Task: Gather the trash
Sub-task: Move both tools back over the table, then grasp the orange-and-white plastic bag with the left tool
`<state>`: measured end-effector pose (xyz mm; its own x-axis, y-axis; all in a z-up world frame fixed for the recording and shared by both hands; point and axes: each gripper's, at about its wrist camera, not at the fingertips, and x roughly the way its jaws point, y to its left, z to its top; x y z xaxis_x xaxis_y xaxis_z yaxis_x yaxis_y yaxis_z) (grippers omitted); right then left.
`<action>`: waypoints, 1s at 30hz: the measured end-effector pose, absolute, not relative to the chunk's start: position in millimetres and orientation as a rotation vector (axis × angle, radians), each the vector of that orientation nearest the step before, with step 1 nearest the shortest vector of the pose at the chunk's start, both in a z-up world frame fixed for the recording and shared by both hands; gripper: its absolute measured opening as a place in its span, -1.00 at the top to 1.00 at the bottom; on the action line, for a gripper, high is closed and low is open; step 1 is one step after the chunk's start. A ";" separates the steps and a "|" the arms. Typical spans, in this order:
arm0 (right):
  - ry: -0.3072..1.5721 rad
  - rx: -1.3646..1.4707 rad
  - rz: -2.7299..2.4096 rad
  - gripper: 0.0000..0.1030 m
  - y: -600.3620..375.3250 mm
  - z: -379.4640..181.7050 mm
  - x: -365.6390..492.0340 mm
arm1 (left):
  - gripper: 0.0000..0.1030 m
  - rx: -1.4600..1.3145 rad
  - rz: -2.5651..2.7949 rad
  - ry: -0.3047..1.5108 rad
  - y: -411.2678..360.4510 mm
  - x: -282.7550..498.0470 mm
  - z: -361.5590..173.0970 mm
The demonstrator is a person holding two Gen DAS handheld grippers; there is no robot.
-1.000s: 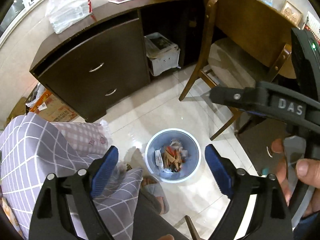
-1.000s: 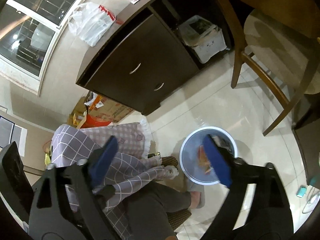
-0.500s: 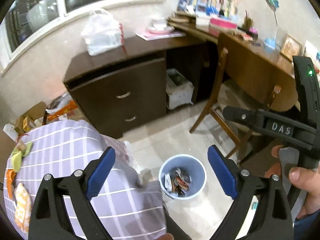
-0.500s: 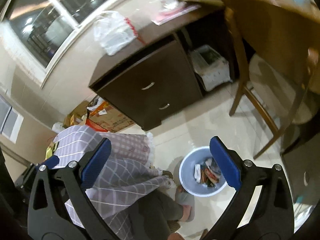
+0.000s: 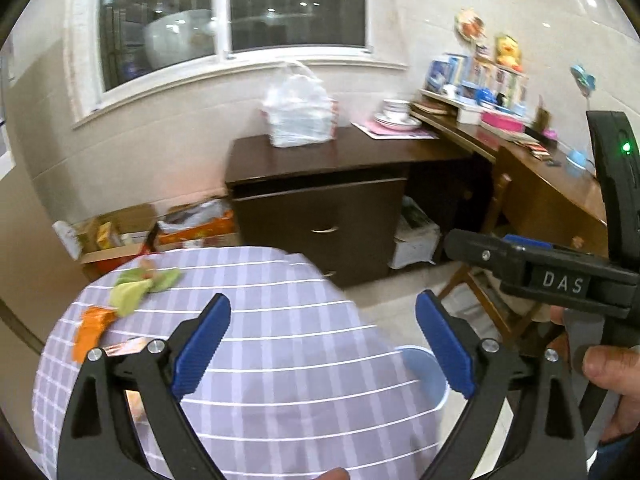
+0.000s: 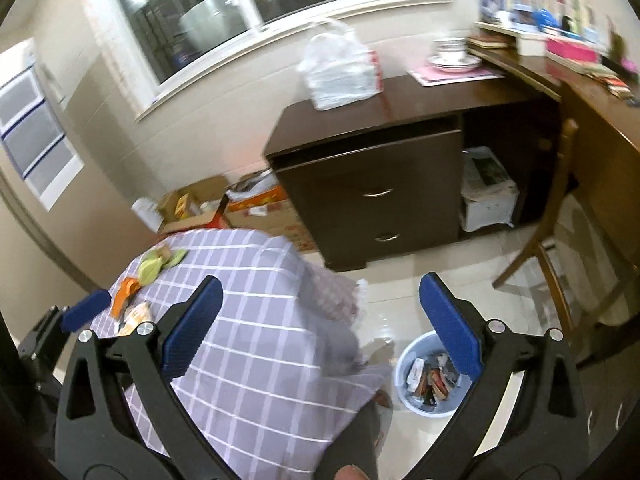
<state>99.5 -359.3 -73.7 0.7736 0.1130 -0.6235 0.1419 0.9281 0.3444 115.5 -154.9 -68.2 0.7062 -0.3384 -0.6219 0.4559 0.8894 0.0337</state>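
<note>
Both grippers, left gripper [image 5: 322, 334] and right gripper [image 6: 320, 316], hang wide apart and empty. Low right, the blue bin [image 6: 430, 376] already holds wrappers. Orange and green scraps [image 5: 120, 300] remain on the checked counter [image 5: 280, 360], so collecting looks unfinished.

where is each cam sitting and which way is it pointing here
Left wrist: on the left gripper, angled down over the checked tablecloth toward the dark cabinet; its open blue fingers, the right gripper and a hand show.
Right wrist: on the right gripper, angled down at the cloth and the trash bin on the floor; its open fingers and one fingertip of the left gripper show.
Shared: cloth, cabinet, white plastic bag, wrappers, bin.
</note>
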 end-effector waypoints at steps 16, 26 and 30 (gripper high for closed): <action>0.761 0.217 0.164 -0.88 -224.0 -74.5 135.2 | -0.78 0.152 -0.165 0.758 -1.3 145.8 -120.6; 0.807 0.171 0.199 -0.88 -186.6 -86.3 144.2 | -0.20 0.157 -0.170 0.912 26.3 183.3 -179.9; 0.821 0.161 0.197 -0.88 -182.8 -90.6 146.5 | 0.10 0.143 -0.189 0.909 28.7 182.7 -183.8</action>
<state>146.5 -182.8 -90.6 0.6646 0.2358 -0.7090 -0.1118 0.9696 0.2177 182.7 28.7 -183.8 0.5995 -0.1016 -0.7939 0.2227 0.9739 0.0435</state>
